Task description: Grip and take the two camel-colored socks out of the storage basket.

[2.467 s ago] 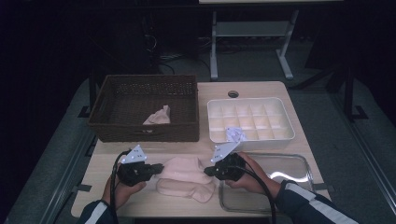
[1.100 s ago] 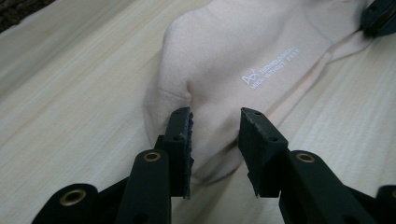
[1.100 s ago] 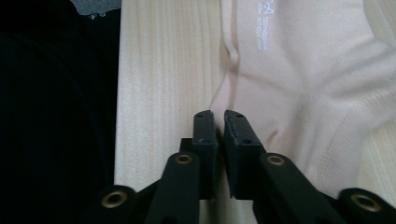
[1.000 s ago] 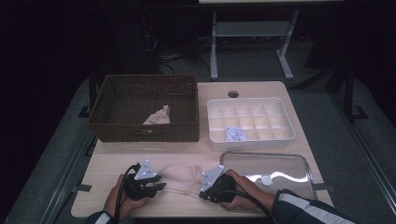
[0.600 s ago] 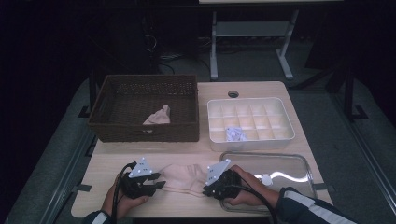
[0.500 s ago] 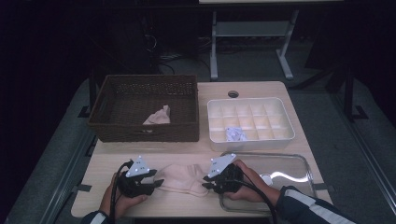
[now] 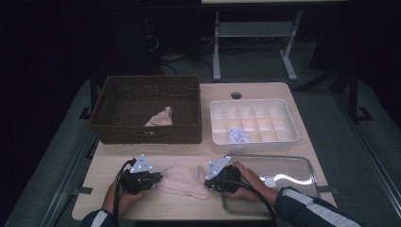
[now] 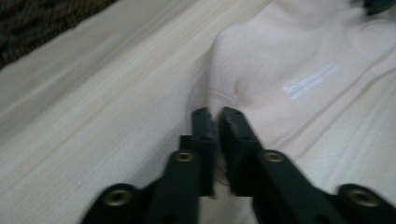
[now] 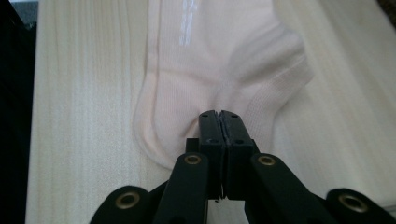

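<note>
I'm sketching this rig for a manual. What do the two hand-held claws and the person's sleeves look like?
Both claws, left claw and right claw, are black, each topped by a grey three-cornered plate with a black cable trailing back over the hand. In the gripper views the jaws are flat black bars on arms with brass-coloured pivot rivets. The right sleeve is dark with white stripes; the left sleeve looks alike.

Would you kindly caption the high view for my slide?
Two hand-held grippers pinch opposite ends of a pale sock.
</note>
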{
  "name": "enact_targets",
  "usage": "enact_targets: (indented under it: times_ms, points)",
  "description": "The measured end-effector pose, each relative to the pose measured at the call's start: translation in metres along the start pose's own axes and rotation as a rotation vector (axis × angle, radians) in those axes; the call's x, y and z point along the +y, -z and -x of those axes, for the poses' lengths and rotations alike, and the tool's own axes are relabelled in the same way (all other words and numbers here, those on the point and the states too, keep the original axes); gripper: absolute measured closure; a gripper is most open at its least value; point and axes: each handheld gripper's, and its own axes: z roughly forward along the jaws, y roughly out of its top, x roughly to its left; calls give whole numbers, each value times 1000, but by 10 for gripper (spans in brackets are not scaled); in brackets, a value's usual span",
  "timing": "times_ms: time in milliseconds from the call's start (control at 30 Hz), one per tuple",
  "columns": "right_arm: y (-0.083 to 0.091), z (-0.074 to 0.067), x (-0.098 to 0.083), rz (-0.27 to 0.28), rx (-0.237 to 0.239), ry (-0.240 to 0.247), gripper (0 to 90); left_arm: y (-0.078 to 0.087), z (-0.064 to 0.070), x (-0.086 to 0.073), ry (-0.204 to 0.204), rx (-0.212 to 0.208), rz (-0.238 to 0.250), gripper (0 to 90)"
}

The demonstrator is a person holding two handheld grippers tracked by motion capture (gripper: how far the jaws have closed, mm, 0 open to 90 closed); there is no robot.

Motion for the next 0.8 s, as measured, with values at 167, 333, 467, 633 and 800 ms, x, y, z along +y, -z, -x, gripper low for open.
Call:
enact_targets:
  times_ms: [167, 333, 467, 633, 800]
  points:
    - [21, 7, 2, 96, -11, -20, 885, 19, 3, 9, -11, -11, 91, 870]
    - [23, -1, 2, 86, 22, -10, 882, 16, 5, 2, 6, -30, 58, 833]
    - [12, -7, 4, 50, 36, 8, 874, 5, 1, -6, 29, -2, -10, 748]
    - [1, -12, 6, 29, 18, 38, 842, 4, -9, -8, 93, 43, 7, 602]
    - [5, -4, 6, 42, -8, -24, 706, 3, -13, -9, 125, 54, 26, 451]
